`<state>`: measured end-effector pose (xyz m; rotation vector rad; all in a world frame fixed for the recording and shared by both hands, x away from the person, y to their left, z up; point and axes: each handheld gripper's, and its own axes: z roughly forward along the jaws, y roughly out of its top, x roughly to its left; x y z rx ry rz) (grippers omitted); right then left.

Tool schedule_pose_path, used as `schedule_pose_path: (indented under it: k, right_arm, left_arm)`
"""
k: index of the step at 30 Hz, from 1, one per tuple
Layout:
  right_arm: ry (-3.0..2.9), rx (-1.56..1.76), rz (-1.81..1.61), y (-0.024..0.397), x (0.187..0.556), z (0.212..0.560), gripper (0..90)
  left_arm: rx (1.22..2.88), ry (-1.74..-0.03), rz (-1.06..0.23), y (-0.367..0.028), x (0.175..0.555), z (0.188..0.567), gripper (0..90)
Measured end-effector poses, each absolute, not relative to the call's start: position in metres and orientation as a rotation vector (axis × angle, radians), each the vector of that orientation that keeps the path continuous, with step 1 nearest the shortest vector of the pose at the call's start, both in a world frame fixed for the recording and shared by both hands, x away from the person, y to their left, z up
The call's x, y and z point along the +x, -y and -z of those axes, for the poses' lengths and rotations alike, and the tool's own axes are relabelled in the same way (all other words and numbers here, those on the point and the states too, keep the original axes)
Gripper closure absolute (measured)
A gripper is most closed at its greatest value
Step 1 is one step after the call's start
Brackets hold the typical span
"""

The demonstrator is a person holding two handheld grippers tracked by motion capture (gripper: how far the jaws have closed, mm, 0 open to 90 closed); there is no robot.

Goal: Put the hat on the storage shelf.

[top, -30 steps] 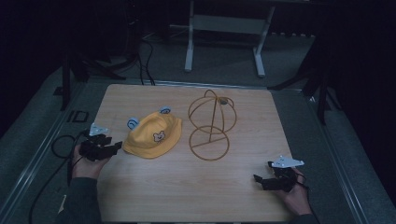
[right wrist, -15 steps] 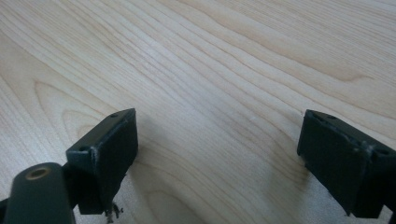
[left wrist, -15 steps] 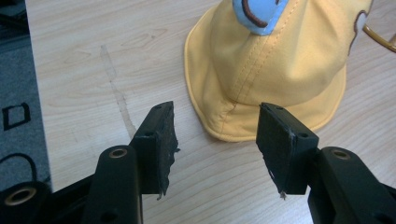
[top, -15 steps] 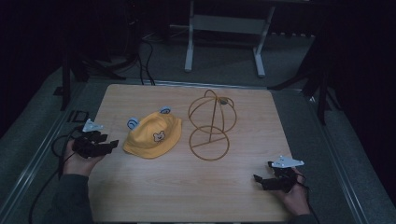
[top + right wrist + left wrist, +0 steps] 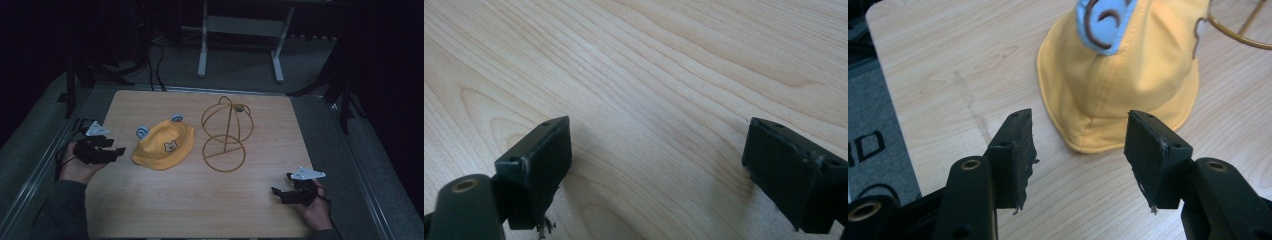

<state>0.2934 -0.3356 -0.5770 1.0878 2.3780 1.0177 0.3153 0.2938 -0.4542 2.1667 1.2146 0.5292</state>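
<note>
A yellow bucket hat [image 5: 164, 145] with blue ears and a small bear face lies crown up on the left half of the wooden table [image 5: 200, 210]. To its right stands a gold wire hat stand [image 5: 226, 132], a round cage on a ring base. My left gripper [image 5: 116, 147] hovers at the table's left edge, pointing at the hat's brim. In the left gripper view the hat [image 5: 1128, 75] lies just beyond the left gripper [image 5: 1079, 117], whose jaws have just been opening, with nothing between them. My right gripper [image 5: 281, 183] rests open near the front right corner; the right gripper view shows the right gripper [image 5: 658, 125] over bare wood.
A grey metal frame [image 5: 240, 30] stands on the floor beyond the table. Cables [image 5: 150, 55] trail at the far left. A dark rail [image 5: 45, 165] runs along the table's left edge.
My left hand has pulled back to the left, away from the hat, and lifted a little. The hat, stand and right hand have not moved.
</note>
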Motion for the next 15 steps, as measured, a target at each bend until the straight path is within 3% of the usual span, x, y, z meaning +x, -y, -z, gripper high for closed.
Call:
schedule_pose_path:
  k: [15]
  right_arm:
    - [-2.372, 1.089, -1.018, 0.336, 0.294, 0.577, 13.5]
  left_arm:
    - [2.278, -1.071, -0.529, -0.274, 0.336, 0.43, 46.8]
